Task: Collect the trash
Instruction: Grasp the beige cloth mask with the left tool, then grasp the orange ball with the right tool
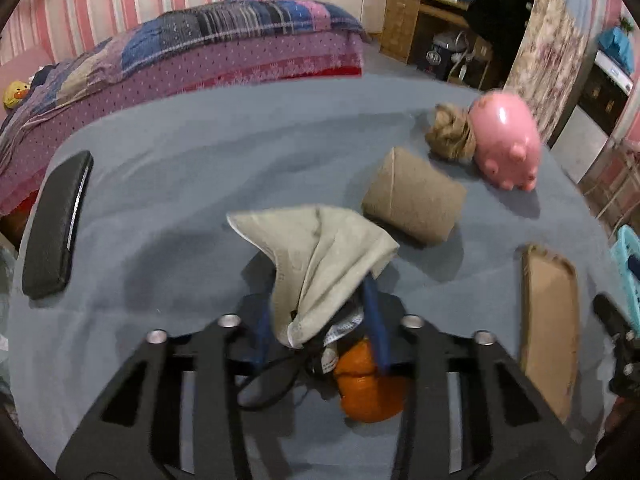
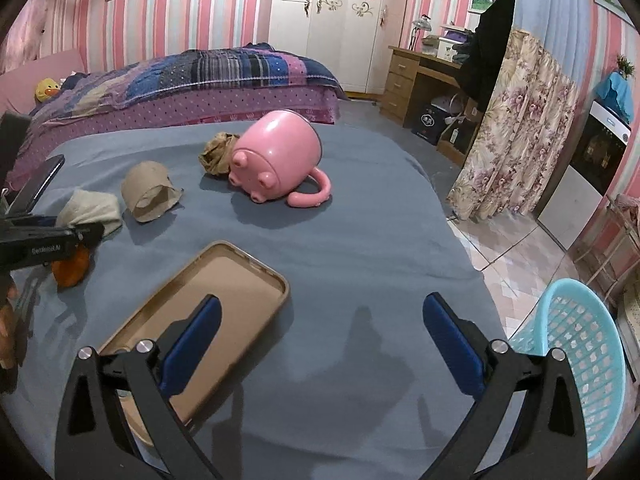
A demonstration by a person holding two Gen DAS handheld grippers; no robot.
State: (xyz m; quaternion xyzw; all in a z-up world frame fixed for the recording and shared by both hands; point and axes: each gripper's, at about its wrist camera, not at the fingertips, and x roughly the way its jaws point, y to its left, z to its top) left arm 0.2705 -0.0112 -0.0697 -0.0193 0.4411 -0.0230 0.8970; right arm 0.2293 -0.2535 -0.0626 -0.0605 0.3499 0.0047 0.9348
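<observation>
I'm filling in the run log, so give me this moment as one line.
left gripper: shut on crumpled tissue | right gripper: open, empty, over table | basket: at table's right edge

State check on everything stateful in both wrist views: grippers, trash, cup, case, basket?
left gripper: shut on the tissue, lifted off the cloth
tissue: crumpled, draped over the fingers
right gripper: open, nothing between the fingers
cardboard tube: lying on its side, torn at one end
pink pig mug: tipped on its side
brown paper wad: crumpled, against the mug
phone case: flat, hollow side up
blue basket: upright beside the table
</observation>
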